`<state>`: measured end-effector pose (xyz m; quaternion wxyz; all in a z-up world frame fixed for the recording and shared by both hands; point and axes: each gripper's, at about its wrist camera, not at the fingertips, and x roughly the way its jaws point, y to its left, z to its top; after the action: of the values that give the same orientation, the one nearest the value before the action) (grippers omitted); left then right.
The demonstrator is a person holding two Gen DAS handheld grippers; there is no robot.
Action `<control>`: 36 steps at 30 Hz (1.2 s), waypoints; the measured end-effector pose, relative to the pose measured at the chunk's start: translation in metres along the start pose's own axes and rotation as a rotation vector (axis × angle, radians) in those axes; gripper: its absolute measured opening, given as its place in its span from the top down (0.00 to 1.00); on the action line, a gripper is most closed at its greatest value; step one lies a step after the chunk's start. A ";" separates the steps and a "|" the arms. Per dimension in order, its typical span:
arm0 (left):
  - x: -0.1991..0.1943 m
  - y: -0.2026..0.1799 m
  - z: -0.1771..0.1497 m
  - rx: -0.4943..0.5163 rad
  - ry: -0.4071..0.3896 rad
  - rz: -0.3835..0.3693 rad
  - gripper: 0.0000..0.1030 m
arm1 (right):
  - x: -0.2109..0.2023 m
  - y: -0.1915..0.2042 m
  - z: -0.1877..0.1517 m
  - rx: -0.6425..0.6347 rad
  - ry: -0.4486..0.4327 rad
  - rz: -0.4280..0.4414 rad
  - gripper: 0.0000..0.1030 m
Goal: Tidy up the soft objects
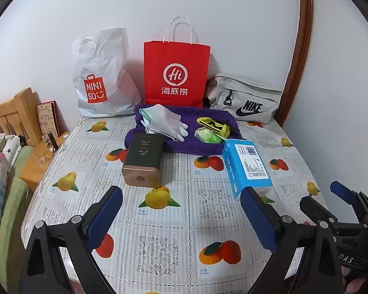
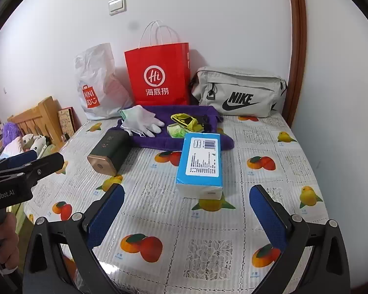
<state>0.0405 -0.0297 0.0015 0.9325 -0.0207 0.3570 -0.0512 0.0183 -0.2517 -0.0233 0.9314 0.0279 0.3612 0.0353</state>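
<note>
Hovering above a table point(image 1: 174, 210) covered with a fruit-printed plastic cloth, the left gripper point(image 1: 181, 210) has its blue-padded jaws spread wide with nothing between them, and the right gripper point(image 2: 186, 210) stands just as wide and just as empty. In the left wrist view the right gripper shows at the right edge; in the right wrist view the left one shows at the left edge, with part of a hand point(image 2: 6, 240) on its handle

The soft things lie toward the far side of the table on a purple towel point(image 1: 184, 144): a pair of white gloves point(image 1: 166, 122) on its left part, a yellow-and-black folded item point(image 1: 214, 125) on its right part, and a small green packet point(image 1: 208, 136) just in front of that. A blue pack of tissues point(image 1: 247, 166) lies nearer, its far end touching or overlapping the towel's right front edge. A dark green tin with a bronze end point(image 1: 143, 164) lies on its side at the towel's left front corner

Along the wall behind the towel stand a white MINISO plastic bag point(image 1: 100, 78), a red Haidilao paper bag point(image 1: 176, 73) and a grey Nike pouch point(image 1: 245, 98), left to right. A wooden headboard point(image 1: 12, 115) shows at the far left
</note>
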 end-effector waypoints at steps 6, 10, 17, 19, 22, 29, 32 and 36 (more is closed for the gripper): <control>0.000 0.001 -0.001 0.001 0.000 -0.001 0.06 | -0.001 0.002 -0.001 -0.005 0.000 -0.003 0.02; 0.001 0.000 -0.002 -0.001 0.005 -0.001 0.05 | -0.001 0.003 -0.001 -0.006 0.000 -0.004 0.02; 0.001 0.000 -0.003 -0.002 0.006 -0.003 0.05 | -0.002 0.005 -0.001 -0.013 -0.001 -0.007 0.02; 0.000 0.000 -0.003 -0.002 0.007 -0.001 0.06 | -0.002 0.005 -0.001 -0.012 0.000 0.001 0.02; 0.000 0.000 -0.003 -0.002 0.006 0.000 0.05 | -0.003 0.006 -0.001 -0.015 -0.003 0.001 0.02; 0.001 -0.001 -0.003 -0.002 0.010 0.001 0.05 | -0.004 0.005 0.000 -0.018 -0.007 0.001 0.02; 0.001 -0.001 -0.004 -0.004 0.011 0.000 0.06 | -0.004 0.005 0.000 -0.017 -0.008 0.001 0.02; 0.001 -0.001 -0.004 -0.004 0.011 0.000 0.06 | -0.005 0.005 0.000 -0.019 -0.007 -0.001 0.02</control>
<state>0.0383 -0.0306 -0.0018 0.9305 -0.0223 0.3621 -0.0504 0.0149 -0.2475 -0.0197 0.9329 0.0190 0.3575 0.0383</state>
